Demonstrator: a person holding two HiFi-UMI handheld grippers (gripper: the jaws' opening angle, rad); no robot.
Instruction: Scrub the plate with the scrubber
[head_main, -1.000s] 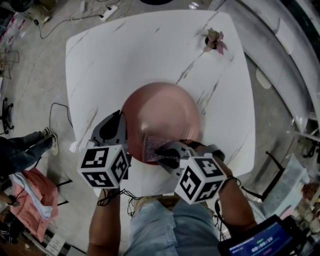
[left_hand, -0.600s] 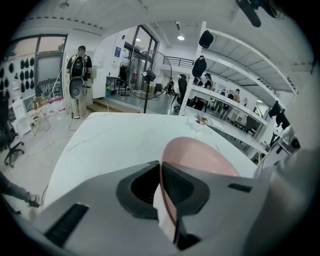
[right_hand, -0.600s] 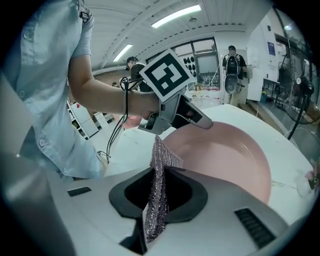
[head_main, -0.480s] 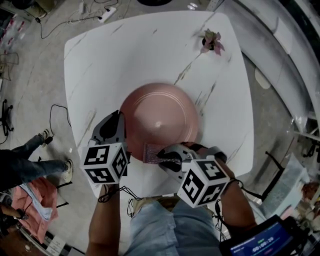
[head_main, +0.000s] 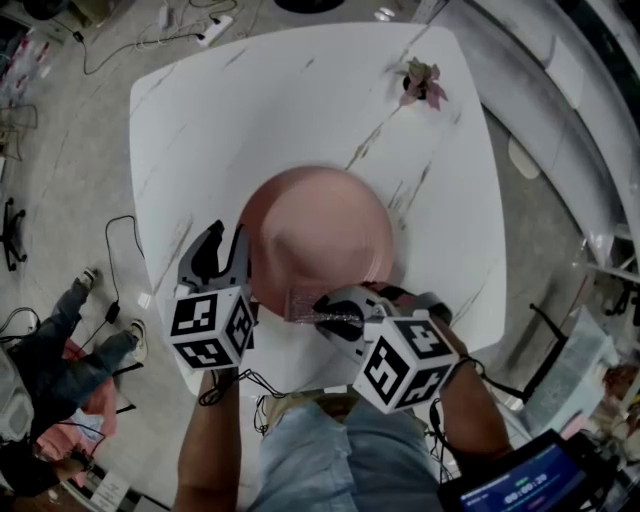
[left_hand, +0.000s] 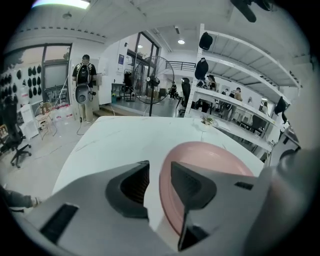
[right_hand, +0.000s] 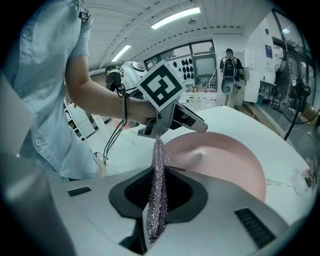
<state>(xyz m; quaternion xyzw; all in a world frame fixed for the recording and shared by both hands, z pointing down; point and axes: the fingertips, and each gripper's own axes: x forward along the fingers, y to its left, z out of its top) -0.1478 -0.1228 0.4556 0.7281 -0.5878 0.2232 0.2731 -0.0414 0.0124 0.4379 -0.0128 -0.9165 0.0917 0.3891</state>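
Note:
A pink plate (head_main: 318, 235) lies on the white marble table (head_main: 300, 110). My left gripper (head_main: 228, 240) is at the plate's near-left rim and its jaws are opening. In the left gripper view the plate's rim (left_hand: 166, 200) runs through the gap of the left gripper (left_hand: 160, 182) without the pads pressing on it. My right gripper (head_main: 325, 308) is shut on a silvery mesh scrubber (head_main: 303, 303) at the plate's near rim. In the right gripper view the scrubber (right_hand: 159, 200) stands on edge between the jaws of that gripper (right_hand: 160, 172), with the plate (right_hand: 220, 160) beyond it.
A small plant with pink leaves (head_main: 427, 82) stands at the table's far right corner. The near table edge runs just under both grippers. A person's legs (head_main: 60, 330) and cables are on the floor to the left. A screen (head_main: 510, 480) sits at the bottom right.
The left gripper's jaws have come apart at the plate's rim. The right gripper has drawn the scrubber back from the plate's inside to its near rim.

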